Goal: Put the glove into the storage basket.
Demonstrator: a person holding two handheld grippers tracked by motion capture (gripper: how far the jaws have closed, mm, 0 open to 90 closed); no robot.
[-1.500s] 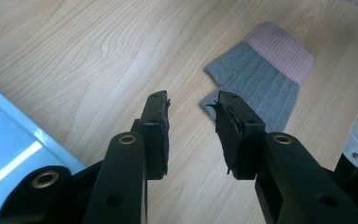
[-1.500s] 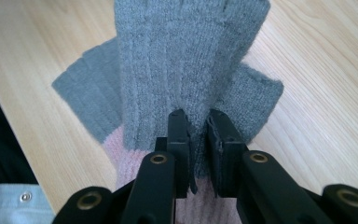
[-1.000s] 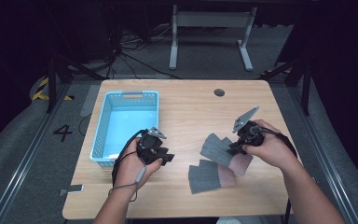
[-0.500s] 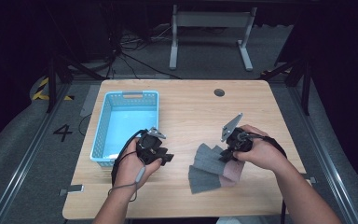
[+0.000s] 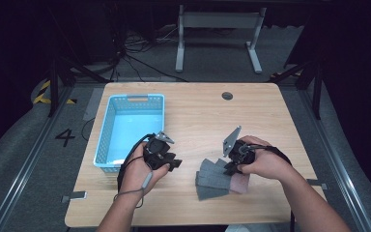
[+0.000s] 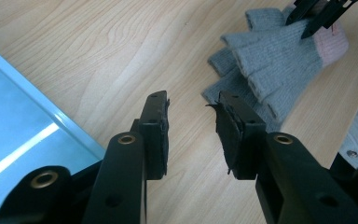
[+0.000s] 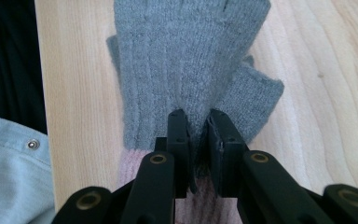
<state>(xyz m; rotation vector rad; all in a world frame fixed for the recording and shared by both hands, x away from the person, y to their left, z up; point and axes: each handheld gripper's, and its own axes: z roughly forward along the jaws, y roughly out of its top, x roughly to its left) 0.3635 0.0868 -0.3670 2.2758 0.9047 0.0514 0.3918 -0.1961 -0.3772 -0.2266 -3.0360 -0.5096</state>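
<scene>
- High view: right gripper pinches the grey glove at the table's 5 o'clock; left gripper sits beside the blue basket.
- Left gripper view: jaws part-open, holding nothing, glove at 1 o'clock.
- Right gripper view: jaws nipped tight on the glove near its pink cuff.

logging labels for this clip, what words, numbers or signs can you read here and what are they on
"4": dark number on the grey floor, left of the table.
The yellow and black hazard stripes on the floor carry no text.
Nothing readable on the blue basket, the grey glove or either gripper.
</scene>
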